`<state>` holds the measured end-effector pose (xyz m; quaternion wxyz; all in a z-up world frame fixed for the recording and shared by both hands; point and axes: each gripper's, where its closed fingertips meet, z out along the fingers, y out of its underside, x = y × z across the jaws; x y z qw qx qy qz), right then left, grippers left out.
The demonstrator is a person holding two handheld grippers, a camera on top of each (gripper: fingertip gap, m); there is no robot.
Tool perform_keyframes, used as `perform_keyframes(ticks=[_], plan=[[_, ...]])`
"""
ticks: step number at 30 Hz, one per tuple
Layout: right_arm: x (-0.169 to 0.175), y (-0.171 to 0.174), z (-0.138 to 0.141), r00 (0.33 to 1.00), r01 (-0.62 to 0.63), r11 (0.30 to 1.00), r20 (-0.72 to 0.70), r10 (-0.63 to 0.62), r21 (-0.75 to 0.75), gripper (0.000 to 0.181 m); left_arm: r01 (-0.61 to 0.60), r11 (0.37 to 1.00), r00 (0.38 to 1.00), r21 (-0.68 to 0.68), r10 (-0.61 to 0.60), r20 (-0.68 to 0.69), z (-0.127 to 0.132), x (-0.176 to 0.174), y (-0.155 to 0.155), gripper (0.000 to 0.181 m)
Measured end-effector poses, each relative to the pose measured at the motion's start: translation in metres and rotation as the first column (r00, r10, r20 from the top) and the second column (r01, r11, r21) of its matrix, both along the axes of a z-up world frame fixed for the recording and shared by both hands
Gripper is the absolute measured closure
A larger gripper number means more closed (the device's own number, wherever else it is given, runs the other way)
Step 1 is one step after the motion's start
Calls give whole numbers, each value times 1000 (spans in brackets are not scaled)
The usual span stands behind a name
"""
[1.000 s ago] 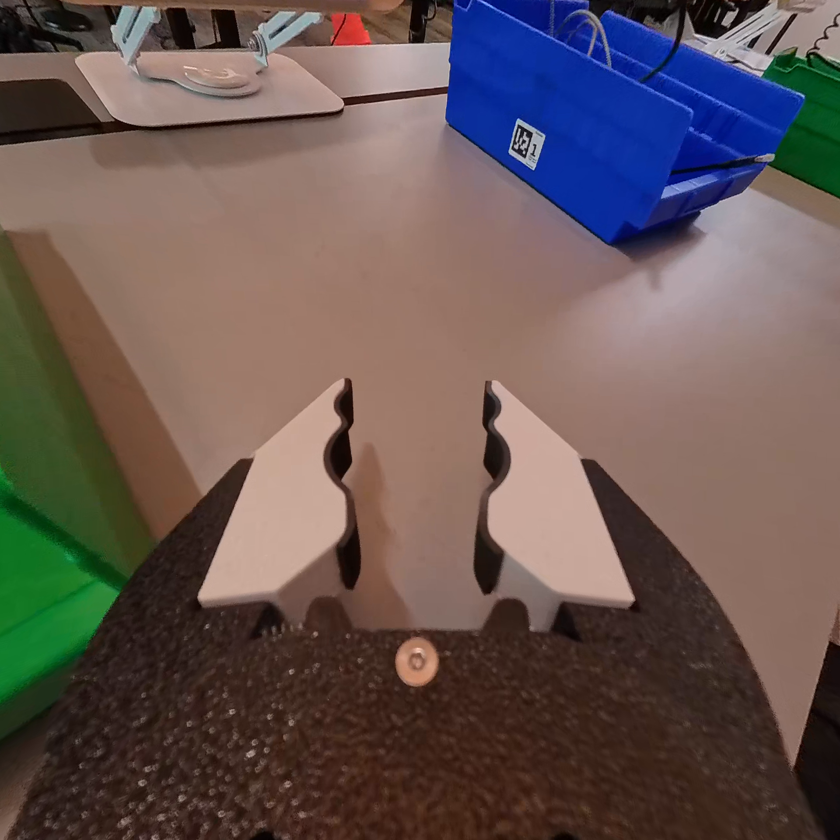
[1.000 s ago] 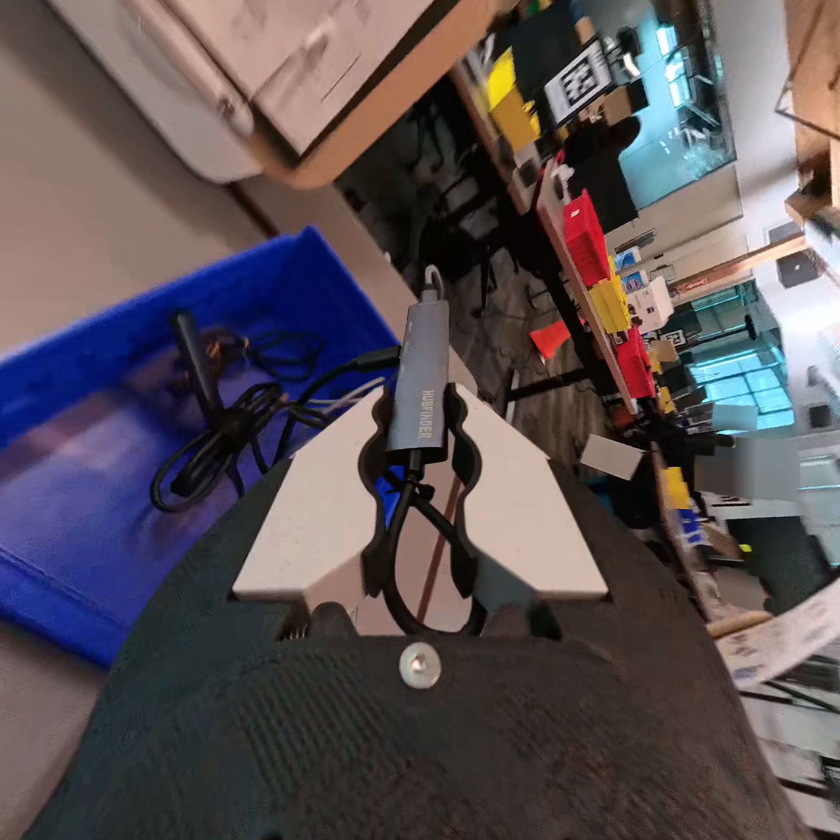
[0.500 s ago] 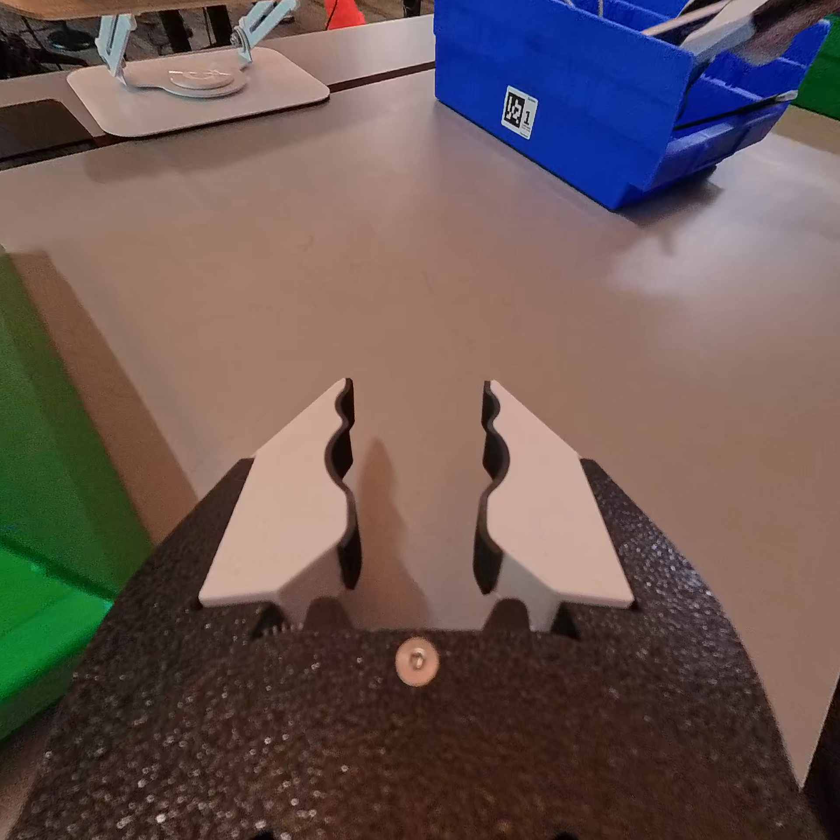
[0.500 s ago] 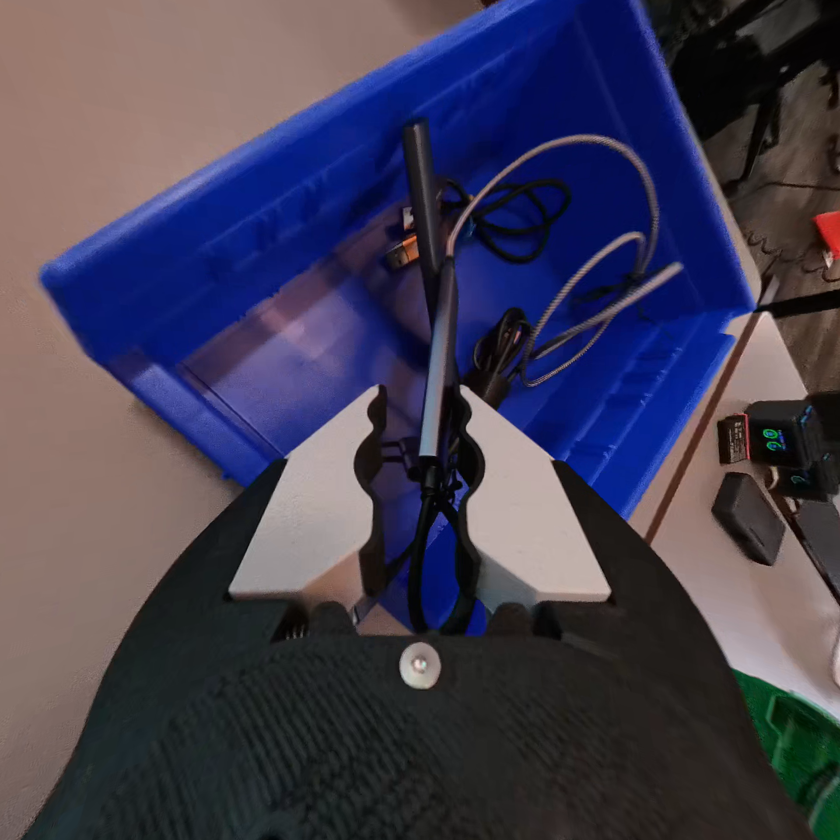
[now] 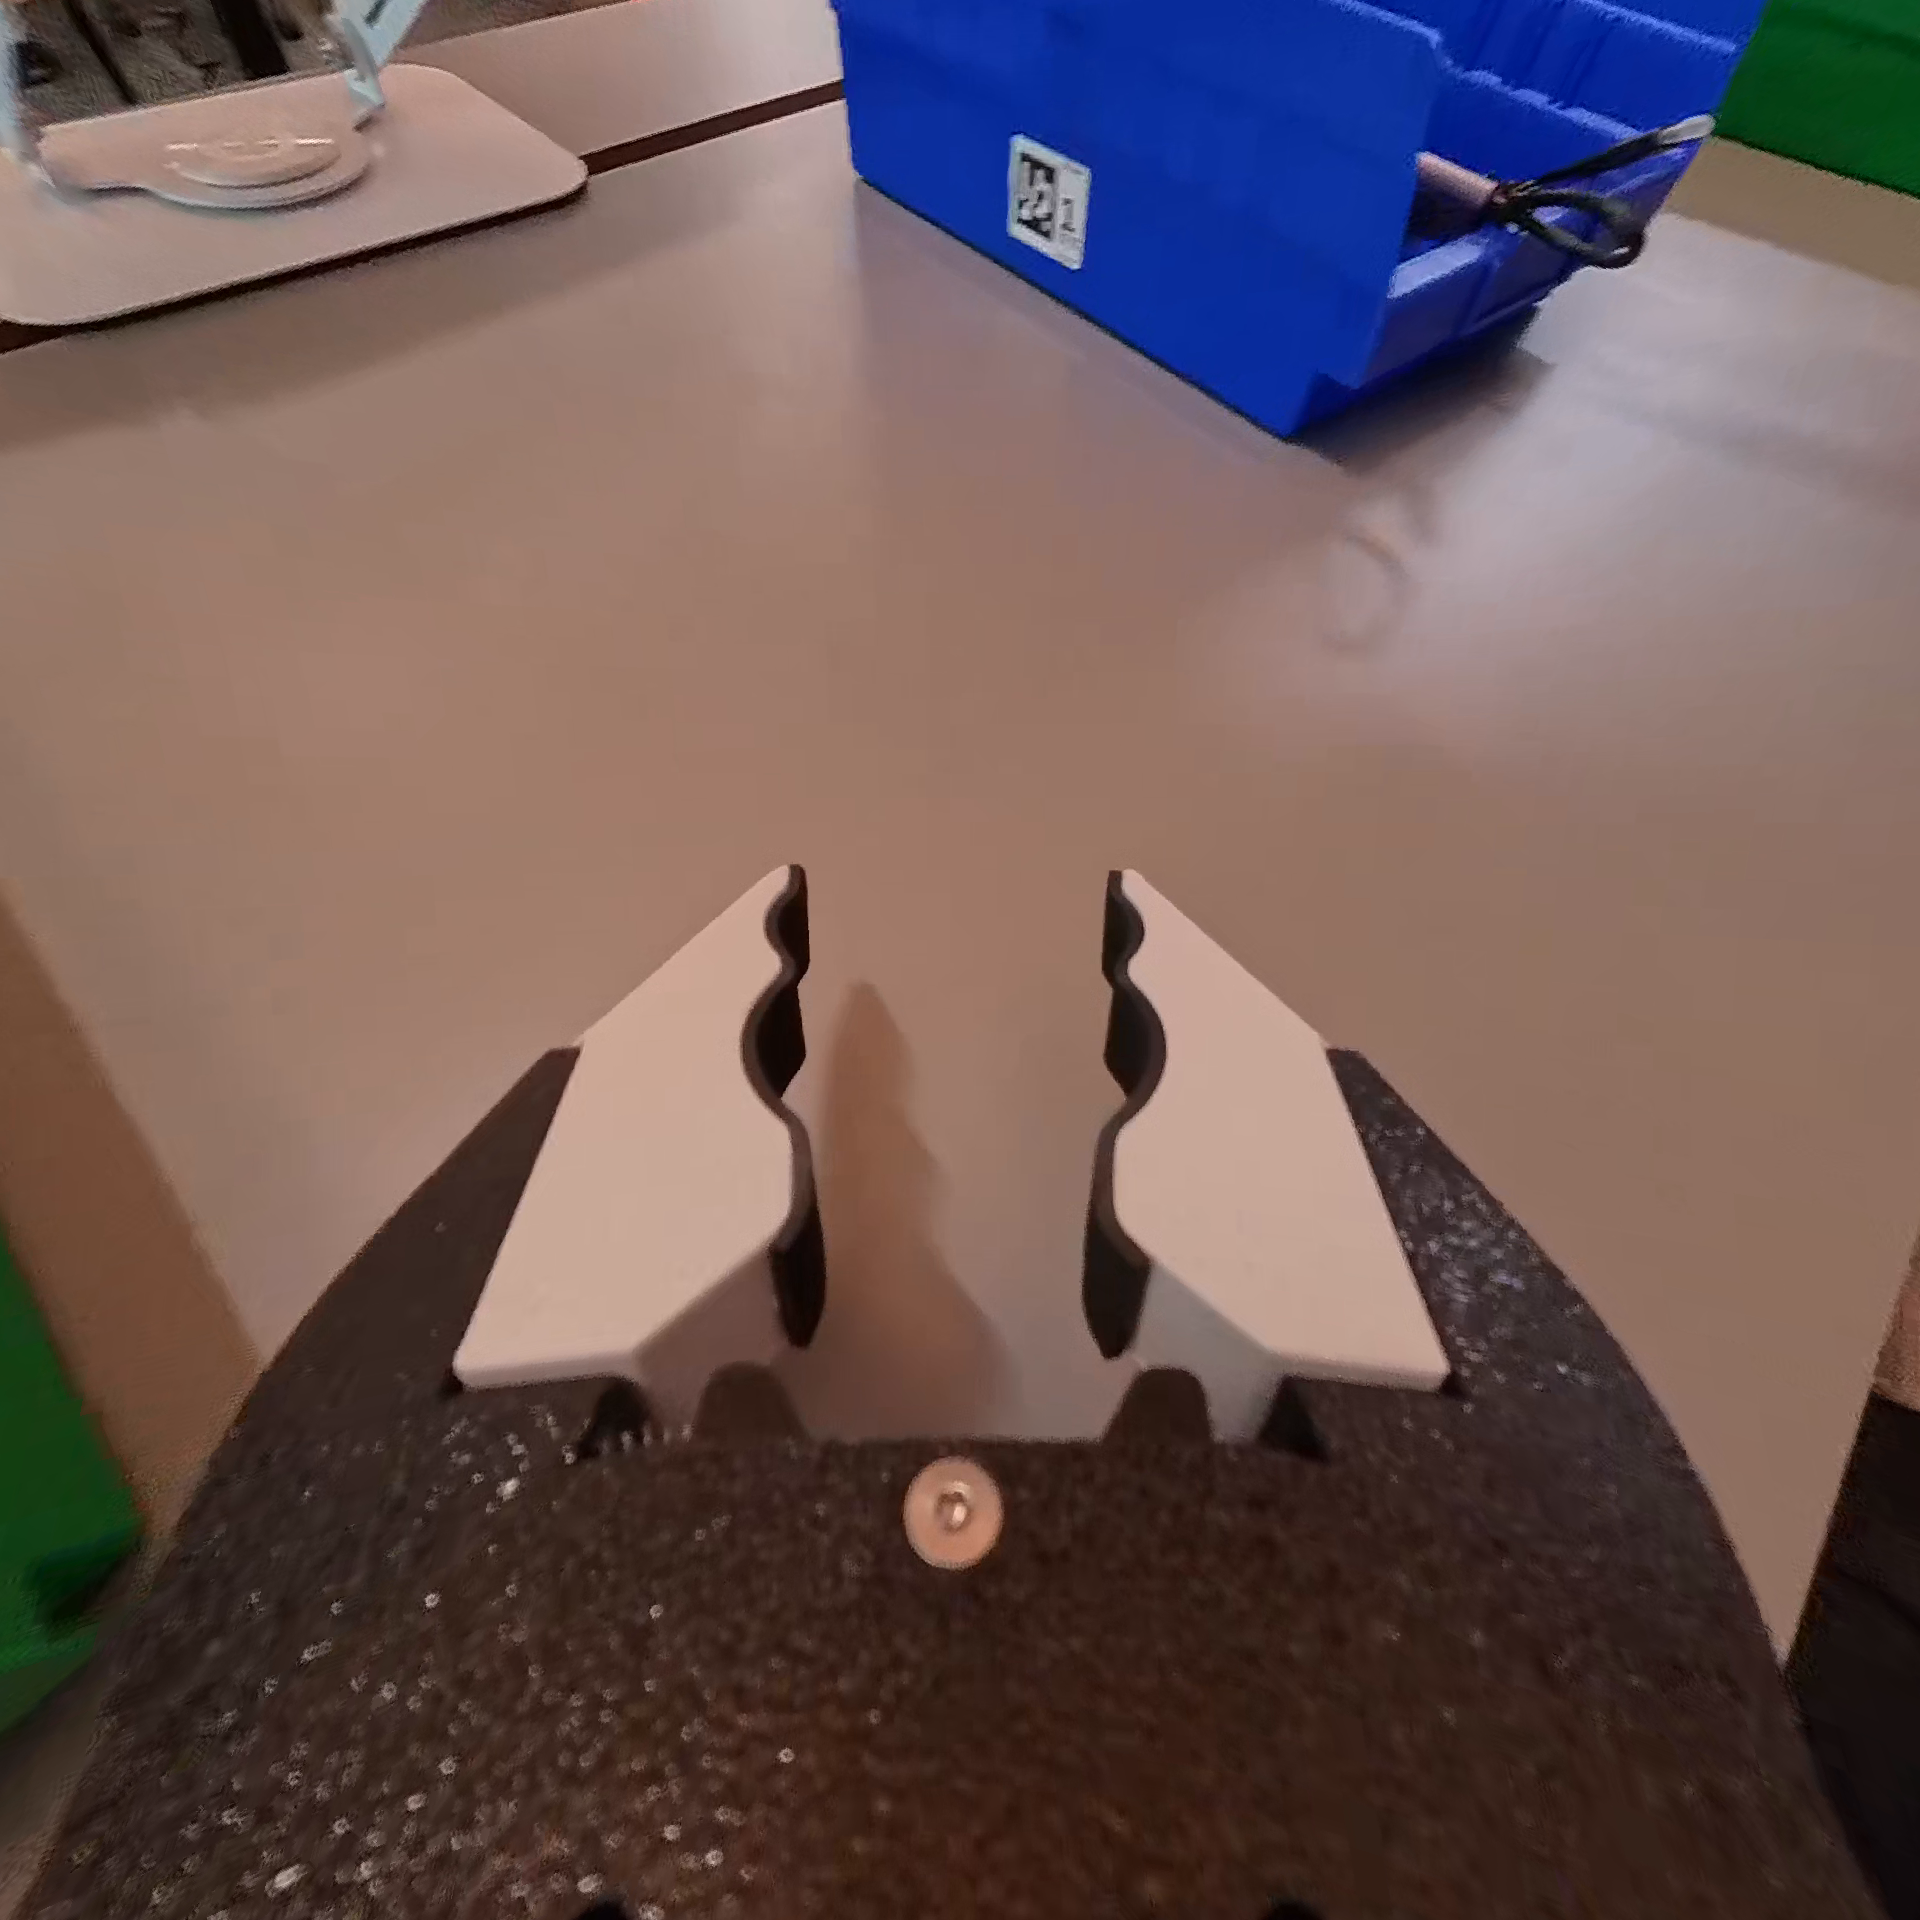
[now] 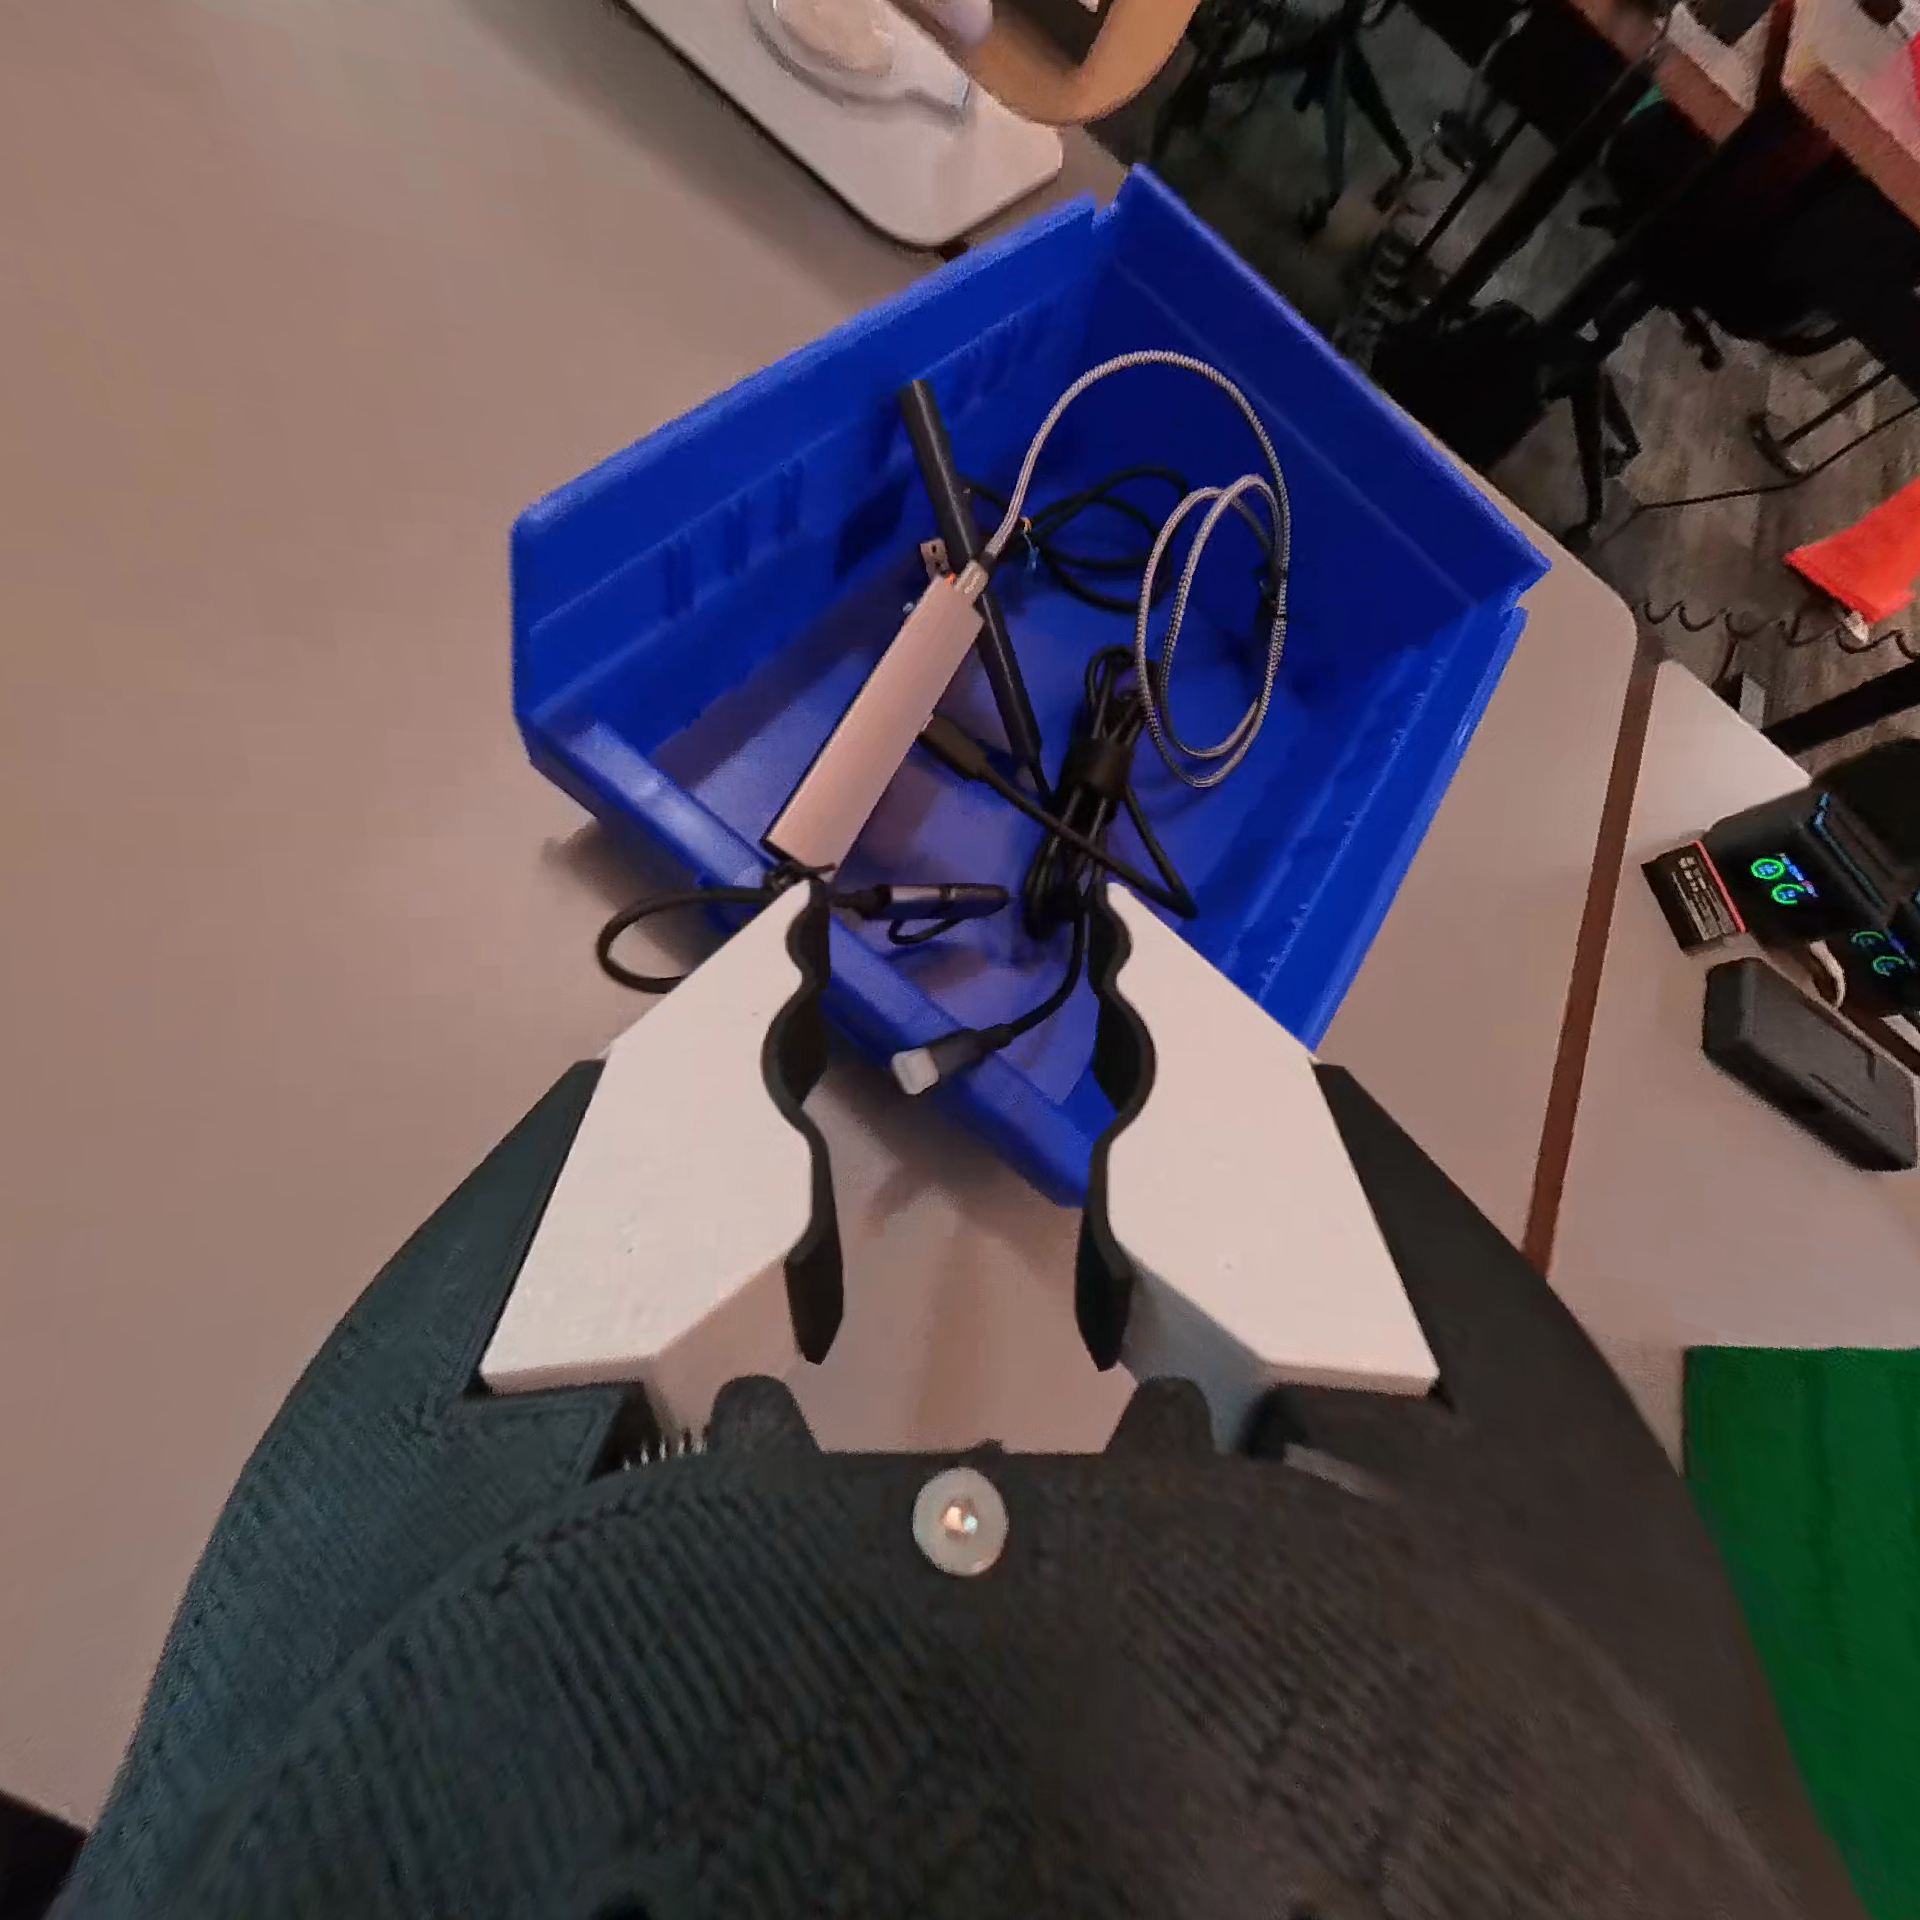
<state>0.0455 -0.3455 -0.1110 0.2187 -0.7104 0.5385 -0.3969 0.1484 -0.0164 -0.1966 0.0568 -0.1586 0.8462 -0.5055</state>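
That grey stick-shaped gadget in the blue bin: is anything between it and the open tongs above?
Nothing visible is. The right tongs hang open above the blue bin, and the grey gadget leans on the bin's near wall, its thin black cable looping outside.

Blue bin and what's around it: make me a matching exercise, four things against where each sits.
Things:
1. grey hub
2. braided cable
3. left gripper
4. black chargers

Places:
A. over bare table, open
B. coiled inside the blue bin
C. leaning over the bin's low front wall
D. on the table beside the bin

Pairs: 1-C, 2-B, 3-A, 4-D
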Motion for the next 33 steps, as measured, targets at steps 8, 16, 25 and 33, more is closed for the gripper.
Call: perform_keyframes(ticks=[8, 16, 25, 33], plan=[[-11, 17, -26, 999, 7, 999, 43, -6, -39, 135, 165, 986, 986, 41, -165, 15, 14, -35, -71, 120], [-20, -9, 0, 967, 169, 986, 189, -168, 13, 127, -37, 999, 999, -38, 35, -38, 76, -19, -191, 86], [-41, -31, 16, 934, 249, 967, 249, -255, 56, 115, -113, 942, 984, 316, 151, -97, 48, 25, -278, 78], [-30, -11, 21, 946, 186, 982, 260, -191, 44, 115, -130, 849, 980, 512, 189, -65, -7, 44, -287, 143]])
